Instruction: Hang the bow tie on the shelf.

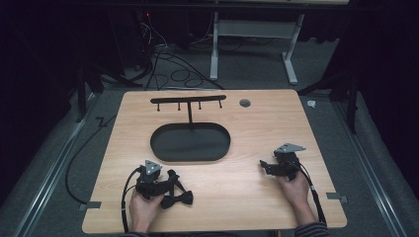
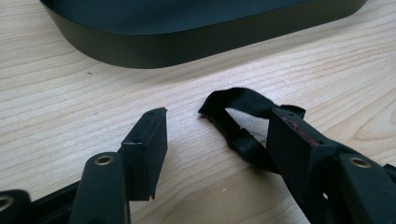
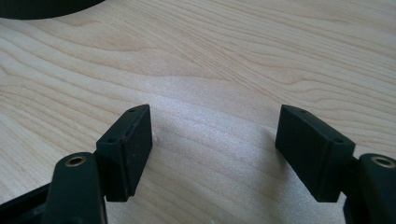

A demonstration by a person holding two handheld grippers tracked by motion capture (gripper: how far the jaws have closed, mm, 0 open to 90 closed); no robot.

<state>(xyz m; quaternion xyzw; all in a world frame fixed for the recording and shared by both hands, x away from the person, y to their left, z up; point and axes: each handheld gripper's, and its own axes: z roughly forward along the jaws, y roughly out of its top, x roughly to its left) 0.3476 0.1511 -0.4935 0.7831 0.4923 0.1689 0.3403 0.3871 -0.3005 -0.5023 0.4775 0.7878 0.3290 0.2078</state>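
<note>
A black bow tie (image 1: 179, 198) lies on the near left part of the wooden table (image 1: 247, 192), its strap (image 2: 238, 119) looping between the spread jaws of the left gripper (image 1: 170, 180), whose pads are not pressing it. The right gripper (image 1: 264, 165) rests on the near right of the table, jaws apart over bare wood. A black oval tray (image 1: 190, 143) with a hook stand (image 1: 188, 101) sits behind.
</note>
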